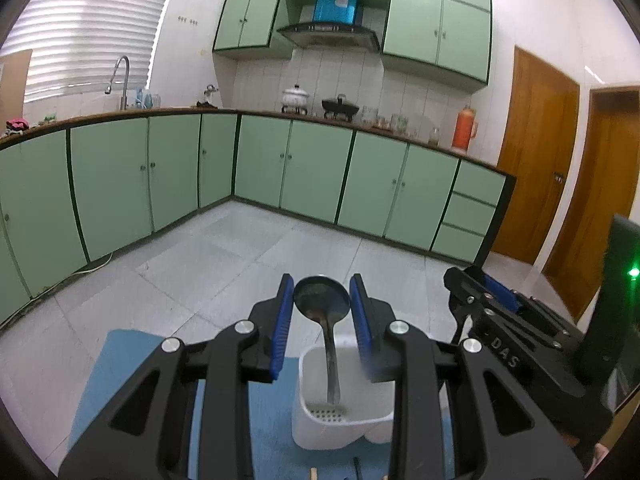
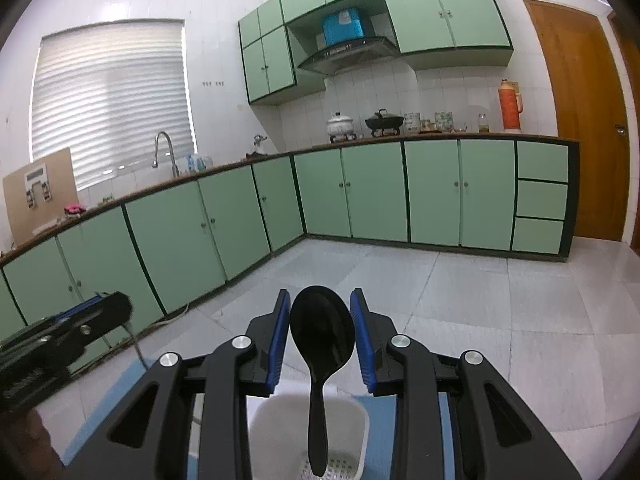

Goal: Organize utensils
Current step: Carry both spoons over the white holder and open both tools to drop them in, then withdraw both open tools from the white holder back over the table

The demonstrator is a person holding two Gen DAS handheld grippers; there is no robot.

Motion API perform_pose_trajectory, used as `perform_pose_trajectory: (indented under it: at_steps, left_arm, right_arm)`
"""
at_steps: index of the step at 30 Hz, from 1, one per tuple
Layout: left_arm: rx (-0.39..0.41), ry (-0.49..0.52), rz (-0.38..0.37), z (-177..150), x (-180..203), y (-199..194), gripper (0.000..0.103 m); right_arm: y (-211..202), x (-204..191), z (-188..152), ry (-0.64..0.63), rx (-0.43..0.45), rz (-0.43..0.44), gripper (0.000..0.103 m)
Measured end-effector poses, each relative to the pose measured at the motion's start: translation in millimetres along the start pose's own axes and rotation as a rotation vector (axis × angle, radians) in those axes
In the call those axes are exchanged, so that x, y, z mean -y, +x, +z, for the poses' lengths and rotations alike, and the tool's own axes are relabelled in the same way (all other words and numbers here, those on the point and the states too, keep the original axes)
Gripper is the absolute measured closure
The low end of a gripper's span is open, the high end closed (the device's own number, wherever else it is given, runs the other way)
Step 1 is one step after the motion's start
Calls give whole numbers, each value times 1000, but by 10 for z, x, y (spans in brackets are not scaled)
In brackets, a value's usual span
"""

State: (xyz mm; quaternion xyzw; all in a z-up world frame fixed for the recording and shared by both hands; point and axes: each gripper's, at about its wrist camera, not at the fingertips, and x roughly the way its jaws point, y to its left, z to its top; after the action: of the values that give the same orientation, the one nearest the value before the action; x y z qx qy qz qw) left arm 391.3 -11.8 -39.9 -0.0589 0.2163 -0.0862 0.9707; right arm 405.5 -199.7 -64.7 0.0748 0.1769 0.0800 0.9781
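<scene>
In the left wrist view my left gripper (image 1: 321,292) is shut on the round bowl of a metal spoon (image 1: 322,300). Its handle hangs down into a white utensil holder (image 1: 316,432) with a perforated base, which stands on a blue mat (image 1: 120,368). In the right wrist view my right gripper (image 2: 321,304) is shut on the bowl of a black plastic spoon (image 2: 322,332). That handle points down into the white holder (image 2: 352,412). Whether either handle touches the base I cannot tell. Each gripper shows at the edge of the other's view: right gripper (image 1: 486,286), left gripper (image 2: 108,308).
Green kitchen cabinets (image 1: 312,168) run along two walls behind a pale tiled floor (image 1: 240,256). A wooden door (image 2: 580,120) is at the right. Tips of a wooden stick (image 1: 313,474) and a dark stick (image 1: 358,468) lie on the mat near the holder.
</scene>
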Motion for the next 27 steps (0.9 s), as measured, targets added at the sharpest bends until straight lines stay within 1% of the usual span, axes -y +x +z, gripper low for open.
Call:
perform_pose_trajectory:
  at_steps: [4, 8, 9, 10, 13, 15, 16, 17, 19, 21, 22, 23, 27]
  left_arm:
    - [-40, 12, 4, -129, -41, 79, 76]
    - [-61, 22, 4, -196, -71, 78, 75]
    - [-58, 27, 8, -205, -76, 51, 73]
    - [-56, 29, 10, -207, -71, 27, 68]
    - [-40, 34, 10, -210, -63, -89, 59]
    - [-31, 40, 12, -213, -53, -185, 58]
    - [-23, 42, 12, -212, -64, -273, 54]
    - [-17, 42, 13, -221, -58, -327, 51]
    - [-4, 44, 18, -243, -58, -476, 42]
    - [0, 47, 17, -283, -75, -649, 38]
    - [-1, 48, 16, -311, -83, -730, 33]
    - [-3, 45, 18, -342, -91, -805, 30]
    - [-17, 42, 20, -533, -120, -1136, 23]
  right_arm:
    - [-11, 0, -106, 3, -22, 4, 73]
    - [-65, -12, -170, -13, -40, 12, 72]
    - [-89, -16, -178, -19, -44, 13, 72]
    - [-123, -15, -184, -22, -44, 11, 71]
    - [-244, -5, -180, -26, -39, 8, 66]
    - [-340, 21, -186, -22, -31, 1, 60]
    - [-411, 32, -184, -19, -25, -4, 58]
    - [-464, 43, -183, -15, -22, -7, 52]
    - [-628, 57, -192, -5, -12, -13, 45]
    - [-804, 56, -216, -3, -5, -22, 29]
    - [-910, 49, -236, -6, -2, -33, 25]
    - [-992, 44, -259, -10, 2, -39, 20]
    - [-1396, 11, -374, -22, 5, -46, 14]
